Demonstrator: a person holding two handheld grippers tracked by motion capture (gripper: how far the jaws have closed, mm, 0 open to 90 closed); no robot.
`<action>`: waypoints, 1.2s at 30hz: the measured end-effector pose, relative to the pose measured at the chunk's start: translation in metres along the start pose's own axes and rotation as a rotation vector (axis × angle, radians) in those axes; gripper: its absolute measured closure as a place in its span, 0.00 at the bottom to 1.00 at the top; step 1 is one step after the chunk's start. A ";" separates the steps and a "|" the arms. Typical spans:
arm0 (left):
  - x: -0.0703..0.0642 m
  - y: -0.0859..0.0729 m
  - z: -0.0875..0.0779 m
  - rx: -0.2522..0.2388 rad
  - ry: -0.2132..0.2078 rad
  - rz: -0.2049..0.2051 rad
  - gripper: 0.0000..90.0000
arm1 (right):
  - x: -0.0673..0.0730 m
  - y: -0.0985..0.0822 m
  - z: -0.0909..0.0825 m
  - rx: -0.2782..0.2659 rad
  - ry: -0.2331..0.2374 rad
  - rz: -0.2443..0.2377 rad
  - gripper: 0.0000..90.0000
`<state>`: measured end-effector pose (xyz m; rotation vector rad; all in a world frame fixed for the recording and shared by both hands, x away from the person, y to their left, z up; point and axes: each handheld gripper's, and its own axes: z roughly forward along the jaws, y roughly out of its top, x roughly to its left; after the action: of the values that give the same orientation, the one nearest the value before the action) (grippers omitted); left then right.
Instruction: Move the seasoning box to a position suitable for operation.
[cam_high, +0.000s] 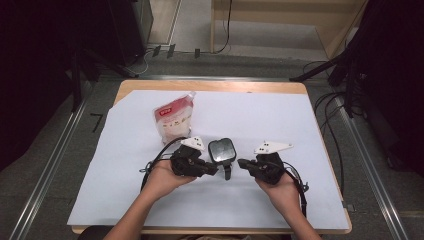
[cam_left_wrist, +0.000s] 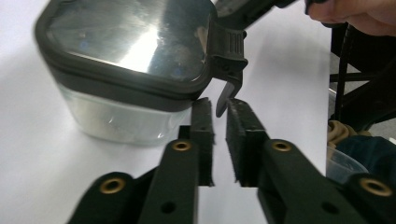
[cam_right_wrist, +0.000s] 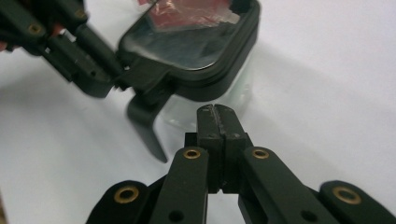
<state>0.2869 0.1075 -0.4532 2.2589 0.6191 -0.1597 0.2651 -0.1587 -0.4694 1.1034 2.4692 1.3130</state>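
While the container (cam_high: 221, 149) near the worktop's near edge is lidded, one latch (cam_left_wrist: 227, 95) hangs loose; left gripper (cam_left_wrist: 220, 109) slightly apart, right gripper (cam_right_wrist: 216, 111) together, empty.

In the right gripper view, the right gripper (cam_right_wrist: 217, 116) rises from the bottom centre of the frame, its two black jaws pressed flat together with nothing between them; brass rivets dot its arms. Just above the jaw tips stands a clear container (cam_right_wrist: 210, 100) with a dark lid (cam_right_wrist: 196, 42) whose glossy top reflects something red and white. A black latch (cam_right_wrist: 147, 128) hangs open from the lid's near-left edge, pointing down toward the white table cover (cam_right_wrist: 327, 93). In the upper left of the frame, the left gripper (cam_right_wrist: 109, 60) reaches in, its tips at the lid's edge beside the latch hinge; whether they clamp it is unclear.
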 end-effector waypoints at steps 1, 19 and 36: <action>0.000 0.000 0.000 0.000 0.000 0.000 0.85 | 0.000 0.000 0.000 0.000 0.000 0.000 1.00; 0.016 -0.007 -0.020 -0.036 0.043 -0.020 0.53 | 0.038 -0.009 0.007 0.027 0.069 -0.043 1.00; 0.023 -0.010 -0.026 -0.056 0.085 -0.023 0.44 | 0.054 -0.009 0.036 0.046 0.068 -0.060 1.00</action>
<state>0.3004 0.1410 -0.4489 2.2143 0.6868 -0.0571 0.2368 -0.1024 -0.4864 1.0029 2.5722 1.3036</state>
